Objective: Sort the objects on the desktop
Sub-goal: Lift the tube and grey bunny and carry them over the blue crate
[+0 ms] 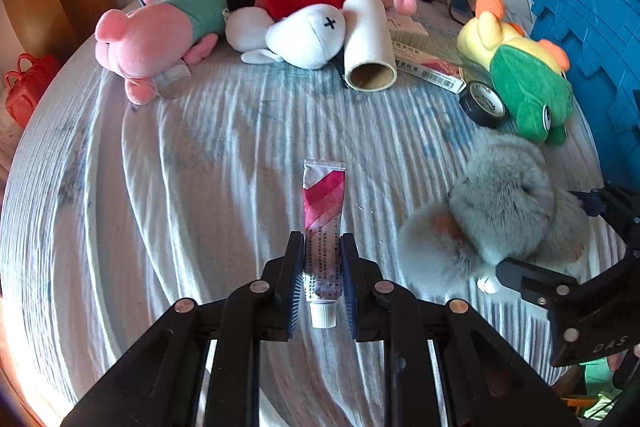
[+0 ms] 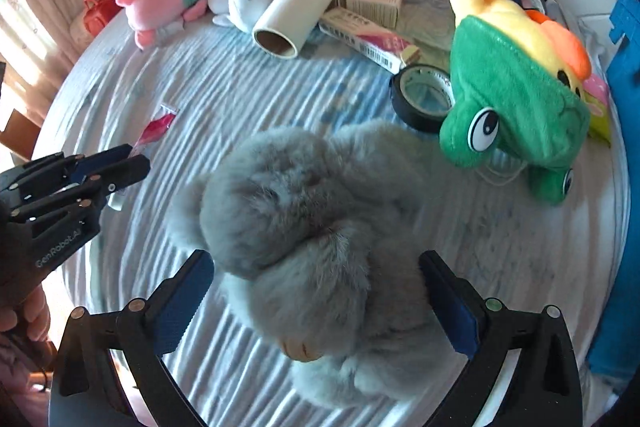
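Your left hand-held gripper (image 1: 322,263) is clenching the ointment tube (image 1: 323,227), lying lengthwise along its fingers on the bed (image 1: 200,155), while your right hand-held gripper (image 2: 316,301) is straddling, released, the grey plush (image 2: 304,227).

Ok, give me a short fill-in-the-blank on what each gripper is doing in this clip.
1. The left gripper is shut on the pink-and-white striped ____.
2. The right gripper stands ____ around the fluffy grey plush toy.
3. The black tape roll lies beside the ____ frog plush.

Missing words: tube; open; green
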